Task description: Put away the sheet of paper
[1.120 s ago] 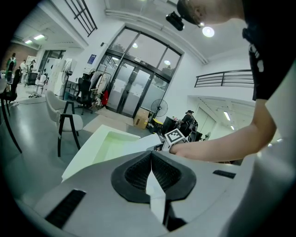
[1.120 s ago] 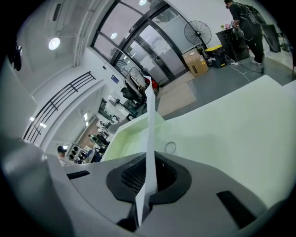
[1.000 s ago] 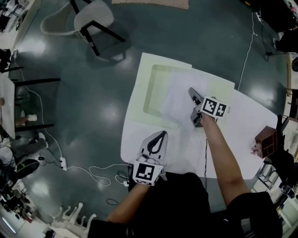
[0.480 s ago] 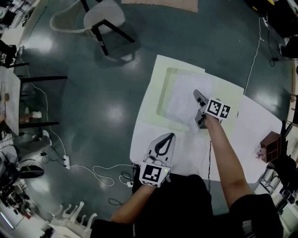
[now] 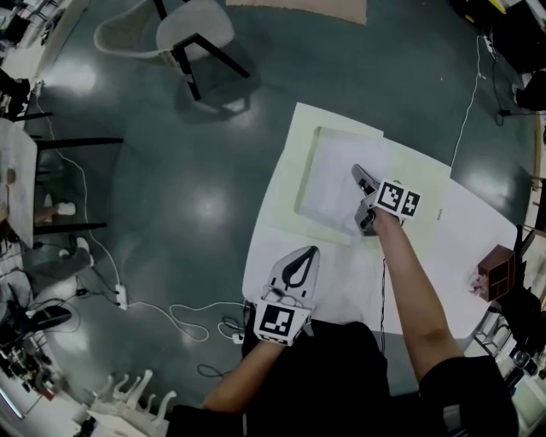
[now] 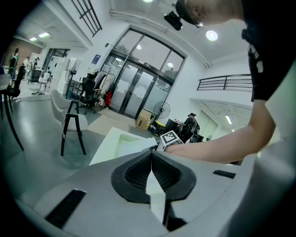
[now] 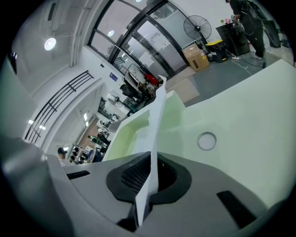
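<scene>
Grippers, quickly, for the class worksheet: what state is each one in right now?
Left gripper: closed, nothing held.
Right gripper: closed on the edge of the paper.

The lower end of the sheet of paper [image 7: 155, 125] vanishes between the closed pads of the right tool [image 7: 151, 159]. In the head view the person's torso [image 5: 316, 375] covers the near edge of the surface [image 5: 341, 282], and the chair [image 5: 194, 26] is cut by the top edge.

black short-sleeved shirt [image 5: 341, 375]; left tongs [image 5: 308, 251], right tongs [image 5: 357, 169] grey, black ribbed pads [image 6: 138, 174], black-white marker cubes [image 5: 275, 320]
</scene>
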Tool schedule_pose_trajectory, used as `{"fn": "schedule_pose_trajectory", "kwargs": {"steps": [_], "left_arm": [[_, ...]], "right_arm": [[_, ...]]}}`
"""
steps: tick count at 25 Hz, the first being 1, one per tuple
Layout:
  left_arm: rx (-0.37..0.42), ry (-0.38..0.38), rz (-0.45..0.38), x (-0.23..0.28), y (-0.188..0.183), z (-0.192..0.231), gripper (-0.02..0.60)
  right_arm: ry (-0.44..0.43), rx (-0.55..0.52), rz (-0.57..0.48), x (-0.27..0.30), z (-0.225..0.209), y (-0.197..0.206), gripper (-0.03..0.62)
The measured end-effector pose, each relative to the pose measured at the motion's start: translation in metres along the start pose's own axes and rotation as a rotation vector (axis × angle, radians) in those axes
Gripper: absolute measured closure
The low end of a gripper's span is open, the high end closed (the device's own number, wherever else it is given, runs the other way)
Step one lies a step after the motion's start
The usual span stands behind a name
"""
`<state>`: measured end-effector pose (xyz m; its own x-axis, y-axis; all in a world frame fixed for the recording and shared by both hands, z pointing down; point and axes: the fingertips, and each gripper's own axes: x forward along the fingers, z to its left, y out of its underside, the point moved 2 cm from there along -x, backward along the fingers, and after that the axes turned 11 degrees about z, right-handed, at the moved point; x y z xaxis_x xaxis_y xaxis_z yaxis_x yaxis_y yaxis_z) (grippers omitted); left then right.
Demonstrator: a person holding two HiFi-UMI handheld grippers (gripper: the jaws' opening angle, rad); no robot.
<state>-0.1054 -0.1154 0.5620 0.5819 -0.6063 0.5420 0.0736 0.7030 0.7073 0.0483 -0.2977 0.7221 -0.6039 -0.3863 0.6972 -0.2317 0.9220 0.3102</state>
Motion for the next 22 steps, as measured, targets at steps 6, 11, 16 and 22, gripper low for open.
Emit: {"fn": "schedule_pose_trajectory", "kwargs": {"steps": [6,11,16,22], "left_arm": [[-0.016,-0.014,0.004,-0.007,-0.002,0.018,0.577],[-0.015,-0.022,0.003,-0.011,-0.002,0.028,0.577],[-0.019,-0.020,0.002,-0.013,-0.004,0.035,0.577],[-0.019,-0.015,-0.006,-0.019,-0.007,0.044,0.577]], "right_arm": [[-0.003,0.002,0.009,0.012,0.010,0.000,0.594],[-0.020,0.038,0.006,0.020,0.015,-0.002,0.594],[-0.025,0.041,0.005,0.030,0.023,-0.002,0.594],[-0.013,0.031,0.015,0.040,0.032,0.000,0.594]]}}
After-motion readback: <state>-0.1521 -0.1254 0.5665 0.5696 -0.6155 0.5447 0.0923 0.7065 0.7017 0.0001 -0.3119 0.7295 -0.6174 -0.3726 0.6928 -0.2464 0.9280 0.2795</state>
